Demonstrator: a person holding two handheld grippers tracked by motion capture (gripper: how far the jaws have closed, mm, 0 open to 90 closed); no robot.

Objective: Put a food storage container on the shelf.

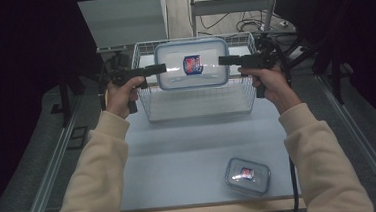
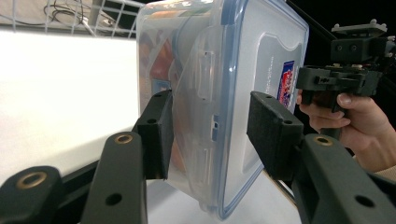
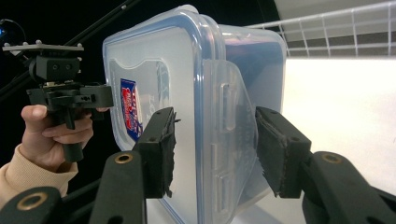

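Note:
A large clear container (image 1: 191, 64) with a blue-rimmed lid and a red and blue label hangs in the air over a wire basket (image 1: 201, 104). My left gripper (image 1: 161, 68) is shut on its left edge and my right gripper (image 1: 222, 60) on its right edge. In the left gripper view the black pads (image 2: 159, 135) clamp the container (image 2: 243, 70) across lid and body at a side clip, with the right gripper (image 2: 343, 77) beyond it. The right gripper view has the container (image 3: 154, 70) standing on edge between the jaws, and the left gripper (image 3: 70, 95) behind it.
A small clear container (image 1: 247, 175) with the same label lies on the pale table (image 1: 189, 151) near its front right corner. Metal rails run along both sides of the table. Cables and a frame stand behind the basket.

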